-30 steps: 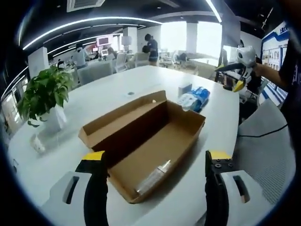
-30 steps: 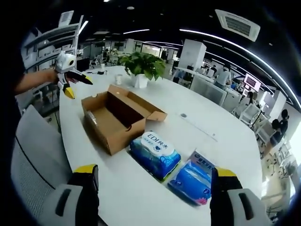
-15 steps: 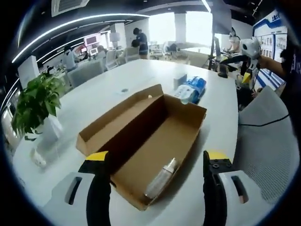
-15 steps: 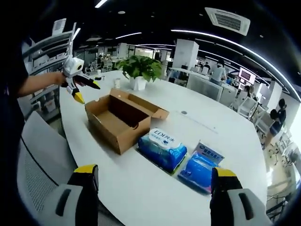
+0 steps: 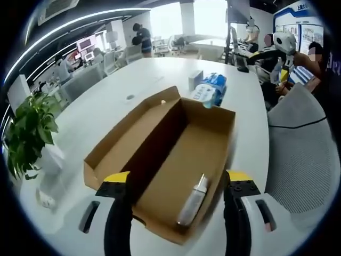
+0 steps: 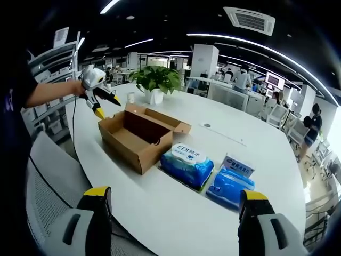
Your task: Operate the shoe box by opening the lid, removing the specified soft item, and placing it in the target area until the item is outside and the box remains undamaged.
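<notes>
An open brown cardboard shoe box point(image 5: 176, 144) lies on the white table, its lid flap folded out to the left. A clear plastic bottle point(image 5: 193, 201) lies on the box floor near its close end. My left gripper point(image 5: 177, 178) hovers open above that end, its jaws straddling it. Beyond the box lie two soft wipe packs point(image 5: 205, 90). In the right gripper view, the box point(image 6: 136, 136) stands left of a white-and-blue wipe pack point(image 6: 186, 164) and a blue pack point(image 6: 230, 184). My right gripper point(image 6: 176, 194) is open, well back from them, holding nothing.
A potted plant point(image 5: 29, 128) stands on the table left of the box, plant point(image 6: 155, 80) behind it in the right gripper view. A grey mesh chair point(image 5: 303, 154) sits at the table edge. The other hand-held gripper point(image 6: 98, 88) shows by the box. Office desks and people fill the background.
The left camera has come closer over the box and tilted down. The right camera has drawn back from the packs. Box, bottle and packs lie as before.
</notes>
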`<state>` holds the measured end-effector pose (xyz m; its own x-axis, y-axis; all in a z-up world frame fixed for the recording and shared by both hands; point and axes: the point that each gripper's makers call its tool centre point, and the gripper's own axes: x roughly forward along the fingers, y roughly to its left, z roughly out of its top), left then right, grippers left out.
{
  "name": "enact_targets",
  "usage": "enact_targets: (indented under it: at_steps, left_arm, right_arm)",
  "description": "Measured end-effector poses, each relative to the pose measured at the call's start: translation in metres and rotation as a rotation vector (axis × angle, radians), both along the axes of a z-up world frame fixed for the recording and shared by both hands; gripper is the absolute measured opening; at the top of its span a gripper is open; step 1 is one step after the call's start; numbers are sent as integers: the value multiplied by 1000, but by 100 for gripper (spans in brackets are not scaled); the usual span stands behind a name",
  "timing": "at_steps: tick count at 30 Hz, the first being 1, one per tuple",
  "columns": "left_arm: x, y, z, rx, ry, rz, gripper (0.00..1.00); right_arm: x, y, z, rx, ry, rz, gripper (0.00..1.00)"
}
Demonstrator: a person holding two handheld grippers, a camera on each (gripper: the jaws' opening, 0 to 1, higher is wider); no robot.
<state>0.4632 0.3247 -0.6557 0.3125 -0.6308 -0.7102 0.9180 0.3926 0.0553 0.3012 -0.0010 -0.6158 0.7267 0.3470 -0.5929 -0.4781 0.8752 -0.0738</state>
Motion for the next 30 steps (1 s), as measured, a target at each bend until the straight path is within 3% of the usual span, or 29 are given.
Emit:
enact_targets:
  at_steps: [12, 18, 30]
  left_arm:
    - [2, -4, -23, 113, 75, -111, 61]
    - [-1, -3, -42, 225, 116, -201, 59]
    - [-2, -7, -62, 343, 177, -322, 55]
  right_arm:
    - [-12, 4, -4, 18, 27, 2, 100]
    - [-16, 7, -9, 21, 37, 15, 100]
    - [-26, 10, -19, 42, 66, 7, 100]
